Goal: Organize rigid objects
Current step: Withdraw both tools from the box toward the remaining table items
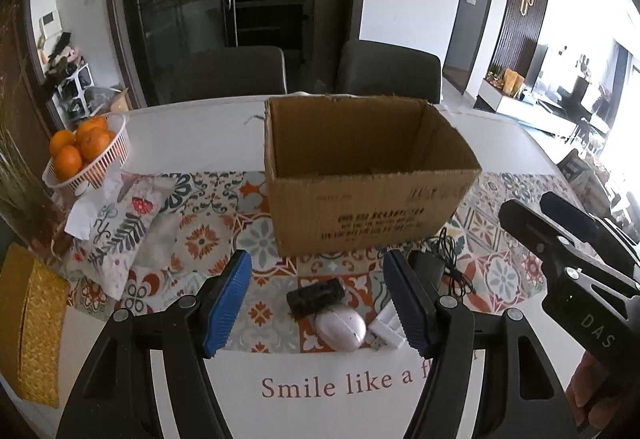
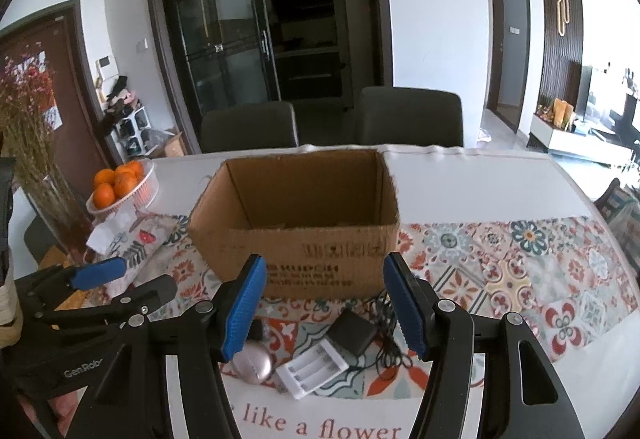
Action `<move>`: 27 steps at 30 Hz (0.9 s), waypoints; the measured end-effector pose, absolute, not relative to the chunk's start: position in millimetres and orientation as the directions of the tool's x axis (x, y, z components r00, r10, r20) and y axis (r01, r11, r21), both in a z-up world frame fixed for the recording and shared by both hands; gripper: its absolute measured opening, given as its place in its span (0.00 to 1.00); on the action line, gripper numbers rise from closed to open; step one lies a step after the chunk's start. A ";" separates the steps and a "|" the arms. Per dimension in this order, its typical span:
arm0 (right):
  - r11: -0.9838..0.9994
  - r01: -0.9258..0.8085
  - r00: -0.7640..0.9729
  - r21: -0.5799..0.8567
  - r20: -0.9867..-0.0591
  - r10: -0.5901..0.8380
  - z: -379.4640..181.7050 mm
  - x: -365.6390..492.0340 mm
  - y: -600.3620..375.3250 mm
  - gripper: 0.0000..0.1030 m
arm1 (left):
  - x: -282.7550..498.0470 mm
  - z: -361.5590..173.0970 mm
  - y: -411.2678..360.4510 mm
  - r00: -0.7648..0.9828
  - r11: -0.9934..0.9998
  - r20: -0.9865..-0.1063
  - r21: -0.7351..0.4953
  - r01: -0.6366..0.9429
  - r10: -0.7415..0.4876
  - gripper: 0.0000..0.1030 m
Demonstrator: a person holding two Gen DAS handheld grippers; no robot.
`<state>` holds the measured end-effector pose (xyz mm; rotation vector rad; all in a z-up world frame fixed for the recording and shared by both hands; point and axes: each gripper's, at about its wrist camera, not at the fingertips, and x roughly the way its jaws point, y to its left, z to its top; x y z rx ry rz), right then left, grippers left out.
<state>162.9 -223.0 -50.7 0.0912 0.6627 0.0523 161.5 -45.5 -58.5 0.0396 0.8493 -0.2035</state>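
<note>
Both claws hang over the near edge of the table, side by side. The left gripper (image 1: 320, 303) stands partly open with nothing in it; down between its pads lie the pale mouse (image 1: 341, 328) and the small black block (image 1: 315, 297). The right gripper (image 2: 325, 309) is partly open too, empty, above the white battery charger (image 2: 312, 369) and the black adapter (image 2: 354, 331) with its tangled cord (image 2: 386, 339). All of them sit on the patterned cloth (image 2: 500, 279). Just behind stands the open cardboard box (image 1: 360, 175). Far left, a basket of oranges (image 1: 86, 151).
</note>
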 end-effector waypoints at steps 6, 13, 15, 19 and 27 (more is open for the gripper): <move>0.994 -0.039 0.759 0.107 -0.643 0.099 -72.3 155.2 -220.8 0.60 | 150.8 -79.7 -43.2 0.614 0.980 -0.771 -0.067 0.187 -0.169 0.66; 0.992 -0.034 0.735 0.119 -0.670 0.106 -93.2 147.0 -219.9 0.60 | 141.4 -96.2 -40.9 0.613 0.983 -0.773 -0.072 0.169 -0.162 0.66; 0.992 -0.034 0.733 0.121 -0.672 0.107 -96.9 145.3 -219.2 0.60 | 139.4 -100.1 -39.2 0.616 0.984 -0.772 -0.071 0.162 -0.157 0.66; 0.995 -0.024 0.748 0.101 -0.658 0.085 -100.9 139.3 -216.7 0.60 | 134.1 -107.6 -36.1 0.631 0.985 -0.759 -0.076 0.156 -0.158 0.66; 0.995 0.018 0.764 0.102 -0.643 0.052 -112.3 131.0 -217.8 0.67 | 135.6 -123.1 -34.7 0.619 0.982 -0.762 -0.124 0.145 -0.188 0.69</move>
